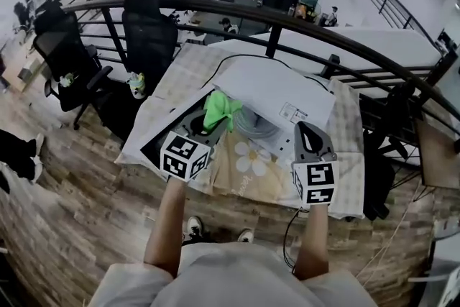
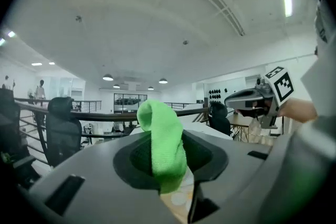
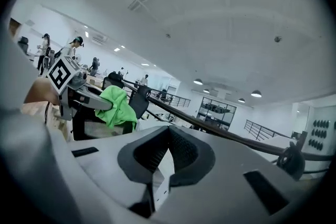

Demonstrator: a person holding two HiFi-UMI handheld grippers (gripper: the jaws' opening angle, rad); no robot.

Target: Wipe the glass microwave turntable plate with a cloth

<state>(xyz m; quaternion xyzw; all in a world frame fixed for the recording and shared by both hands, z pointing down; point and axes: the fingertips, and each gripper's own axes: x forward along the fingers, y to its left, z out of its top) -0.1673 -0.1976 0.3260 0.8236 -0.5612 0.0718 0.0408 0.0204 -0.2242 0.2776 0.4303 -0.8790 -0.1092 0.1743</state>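
- Head view shows the green cloth (image 1: 220, 111) raised over the table (image 1: 244, 172), just in front of the white microwave (image 1: 277, 90)
- Just right of it lies a greyish round shape (image 1: 257, 127); whether it is the glass plate I cannot tell
- Clenched on the cloth is the left gripper (image 2: 165, 165); the cloth sticks up between its jaws
- Well apart to the right, the right gripper (image 3: 168, 136) has its jaws pressed together on nothing

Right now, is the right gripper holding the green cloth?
No: the left gripper clamps the green cloth; the right gripper holds nothing.
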